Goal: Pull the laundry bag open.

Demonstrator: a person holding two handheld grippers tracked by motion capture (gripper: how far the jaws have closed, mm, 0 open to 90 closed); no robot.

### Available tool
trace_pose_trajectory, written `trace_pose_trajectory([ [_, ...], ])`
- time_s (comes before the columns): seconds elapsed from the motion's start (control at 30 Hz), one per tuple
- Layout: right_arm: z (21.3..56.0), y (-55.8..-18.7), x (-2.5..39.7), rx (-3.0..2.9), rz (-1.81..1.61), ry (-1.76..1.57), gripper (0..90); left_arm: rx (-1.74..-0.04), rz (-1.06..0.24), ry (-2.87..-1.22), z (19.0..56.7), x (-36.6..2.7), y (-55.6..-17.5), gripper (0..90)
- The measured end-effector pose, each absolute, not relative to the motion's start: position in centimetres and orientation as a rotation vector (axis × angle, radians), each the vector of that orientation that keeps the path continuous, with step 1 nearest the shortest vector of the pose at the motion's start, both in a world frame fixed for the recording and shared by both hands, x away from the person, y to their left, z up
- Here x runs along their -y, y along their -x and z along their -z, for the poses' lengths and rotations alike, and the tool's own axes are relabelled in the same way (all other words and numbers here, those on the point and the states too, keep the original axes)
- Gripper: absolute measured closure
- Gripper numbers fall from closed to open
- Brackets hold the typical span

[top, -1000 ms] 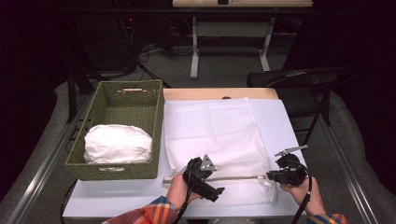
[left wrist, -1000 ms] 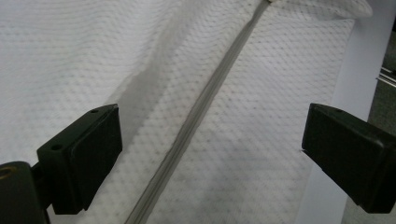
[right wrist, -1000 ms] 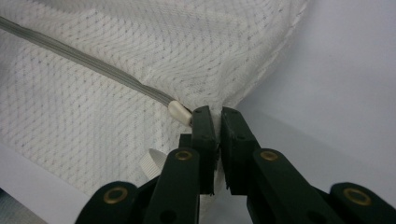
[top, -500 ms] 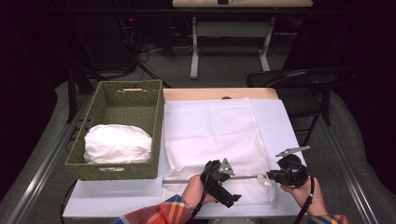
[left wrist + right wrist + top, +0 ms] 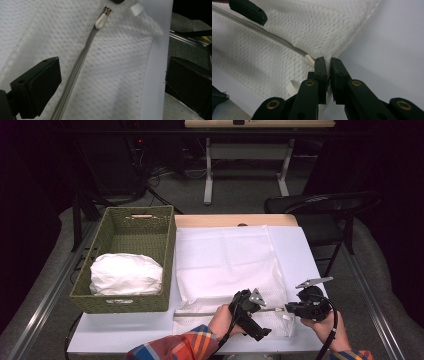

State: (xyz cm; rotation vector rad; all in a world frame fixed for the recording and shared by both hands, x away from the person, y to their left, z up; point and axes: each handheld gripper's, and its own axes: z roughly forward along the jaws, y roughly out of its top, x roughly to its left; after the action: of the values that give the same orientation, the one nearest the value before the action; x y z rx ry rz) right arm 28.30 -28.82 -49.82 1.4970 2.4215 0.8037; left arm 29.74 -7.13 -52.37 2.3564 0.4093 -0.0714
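Two grippers are worked over a white mesh bag [image 5: 225,265] that lies flat on the desk [image 5: 125,335], its grey zipper [image 5: 75,72] running along the near edge. The right gripper [image 5: 328,63] has its fingers pressed nearly together on the bag's corner fabric, just beside the white zipper end stop [image 5: 309,60]; a thin fold of mesh appears to be pinched between them. The left gripper [image 5: 246,306] is held over the zipper farther along; one black finger [image 5: 37,87] is seen beside the grey tape, not touching it, so the fingers are judged spread.

The bag is judged light, soft and limp; it will bunch and slide on the smooth desk unless one end is anchored. The zipper tape is the stiffest part, and the small pull near the far end of the tape is the likely place to take hold. A second white bundle [image 5: 126,274] sits in the green wicker basket [image 5: 167,245], well apart from both grippers.

No brand, label or legible writing is seen.
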Motion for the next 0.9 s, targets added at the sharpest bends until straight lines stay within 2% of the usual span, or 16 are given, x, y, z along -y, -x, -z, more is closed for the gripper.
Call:
trace_pose_trajectory([
  [0.27,49.6,-28.2,28.6,-2.423,-0.807,-1.470,84.4,-0.358,0.106,-2.365,52.2,8.7,-30.0,8.5],
  [0.3,49.5,-28.2,28.6,-2.421,-0.808,-1.469,84.4,-0.353,0.104,-2.374,52.3,8.9,-30.0,13.7],
  [0.43,49.4,-28.1,28.5,-2.425,-0.812,-1.463,84.4,-0.351,0.113,-2.386,52.4,9.3,-30.6,21.5],
  [0.53,49.4,-28.1,28.4,-2.423,-0.817,-1.454,84.5,-0.396,0.104,-2.396,52.5,9.5,-31.1,35.6],
  [0.9,49.2,-27.9,28.2,-2.420,-0.824,-1.442,84.5,-0.465,0.139,-2.391,53.1,10.0,-32.4,56.6],
])
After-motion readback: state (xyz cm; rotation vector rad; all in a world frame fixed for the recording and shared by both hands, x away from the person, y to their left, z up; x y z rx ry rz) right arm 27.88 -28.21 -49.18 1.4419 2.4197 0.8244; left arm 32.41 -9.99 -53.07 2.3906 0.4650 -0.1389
